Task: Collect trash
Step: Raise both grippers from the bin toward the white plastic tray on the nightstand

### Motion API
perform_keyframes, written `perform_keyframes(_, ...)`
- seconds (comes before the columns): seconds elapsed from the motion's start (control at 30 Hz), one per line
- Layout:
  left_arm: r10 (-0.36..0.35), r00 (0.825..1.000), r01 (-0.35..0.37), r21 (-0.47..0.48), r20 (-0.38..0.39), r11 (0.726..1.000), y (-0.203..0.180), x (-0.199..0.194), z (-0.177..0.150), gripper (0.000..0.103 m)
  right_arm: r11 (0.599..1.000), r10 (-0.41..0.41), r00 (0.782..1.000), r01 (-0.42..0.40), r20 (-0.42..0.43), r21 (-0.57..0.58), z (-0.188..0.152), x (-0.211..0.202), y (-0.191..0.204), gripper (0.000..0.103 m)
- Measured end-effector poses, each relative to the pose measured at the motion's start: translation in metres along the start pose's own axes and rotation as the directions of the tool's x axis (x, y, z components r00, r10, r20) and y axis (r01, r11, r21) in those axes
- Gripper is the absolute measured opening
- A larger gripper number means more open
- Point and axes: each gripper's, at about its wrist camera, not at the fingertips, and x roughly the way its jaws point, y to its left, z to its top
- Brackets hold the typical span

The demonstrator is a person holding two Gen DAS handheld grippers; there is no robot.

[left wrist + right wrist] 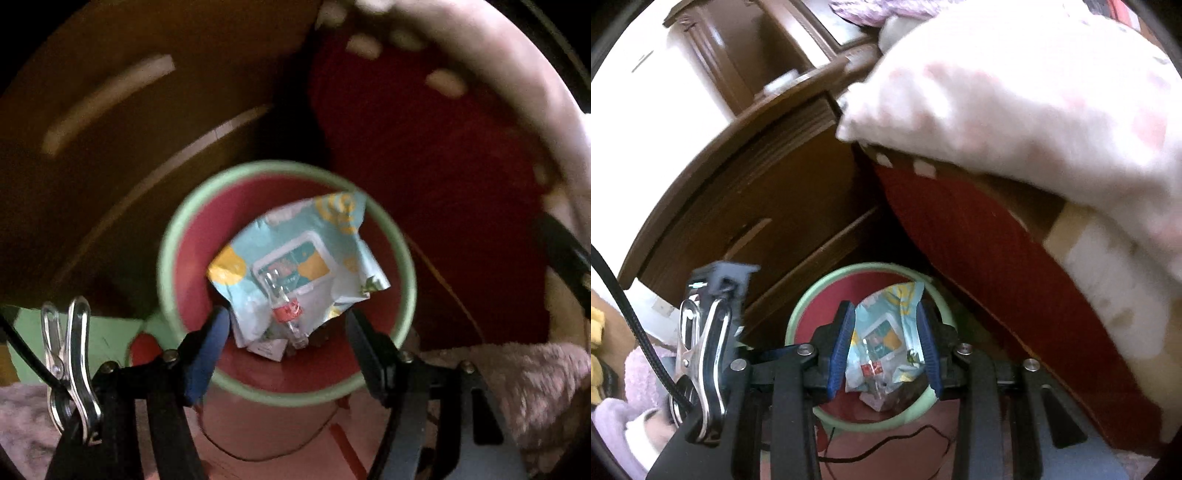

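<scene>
A round bin with a green rim (400, 236) and a red inside stands on the floor, seen from above. In it lie a light-blue wipes packet (325, 254) and a small clear bottle with a red label (286, 308). My left gripper (288, 317) hangs over the bin, open, nothing between its fingers. My right gripper (885, 306) is also above the bin's rim (801, 306), its blue pads (842, 343) apart. The same wipes packet (882, 325) shows through the gap, down in the bin, apparently untouched.
A brown wooden cabinet (746, 192) stands behind the bin, a dark red bed base (979, 251) to its right under a pale blanket (1015, 103). Pink fluffy fabric (517, 376) lies at the lower right. A thin black cable (886, 446) runs along the floor by the bin.
</scene>
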Motion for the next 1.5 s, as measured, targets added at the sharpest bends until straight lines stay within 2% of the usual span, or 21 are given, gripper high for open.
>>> perform_keyframes(0.13, -0.016, 0.994, 0.008, 0.07, 0.113, 0.997, 0.0, -0.052, -0.011, 0.069, 0.999, 0.024, 0.999, -0.022, 0.037, -0.041, 0.005, -0.018, 0.015, 0.036)
perform_keyframes(0.3, -0.044, 0.979, 0.022, 0.112, 0.198, 0.993, 0.003, -0.111, -0.003, 0.069, 0.995, 0.055, 0.995, -0.047, 0.086, -0.088, 0.019, -0.042, 0.036, 0.036)
perform_keyframes(0.5, -0.043, 0.96, 0.011, 0.115, 0.276, 0.993, 0.007, -0.161, 0.009, 0.069, 0.993, 0.071, 0.99, -0.058, 0.125, -0.105, 0.046, -0.065, 0.057, 0.036)
perform_keyframes(0.57, -0.04, 0.948, 0.007, 0.108, 0.315, 0.994, 0.013, -0.177, 0.014, 0.069, 0.991, 0.081, 0.987, -0.064, 0.139, -0.118, 0.057, -0.074, 0.064, 0.036)
perform_keyframes(0.83, 0.006, 0.918, -0.004, -0.006, 0.396, 1.0, 0.059, -0.198, 0.054, 0.069, 0.984, 0.117, 0.982, -0.094, 0.15, -0.152, 0.105, -0.069, 0.091, 0.036)
perform_keyframes(1.0, 0.048, 0.895, -0.008, -0.092, 0.444, 0.996, 0.091, -0.209, 0.09, 0.069, 0.98, 0.126, 0.983, -0.102, 0.135, -0.172, 0.14, -0.051, 0.112, 0.036)
perform_keyframes(1.17, 0.07, 0.87, 0.019, -0.176, 0.487, 0.984, 0.116, -0.214, 0.129, 0.069, 0.977, 0.13, 0.985, -0.107, 0.112, -0.186, 0.181, -0.024, 0.137, 0.036)
perform_keyframes(1.27, 0.099, 0.858, 0.008, -0.206, 0.504, 0.978, 0.127, -0.213, 0.141, 0.069, 0.977, 0.139, 0.986, -0.123, 0.087, -0.172, 0.203, -0.005, 0.147, 0.036)
perform_keyframes(1.5, 0.133, 0.867, 0.019, -0.298, 0.48, 0.954, 0.163, -0.195, 0.143, 0.069, 0.976, 0.172, 0.985, -0.17, 0.003, -0.138, 0.262, 0.059, 0.175, 0.038)
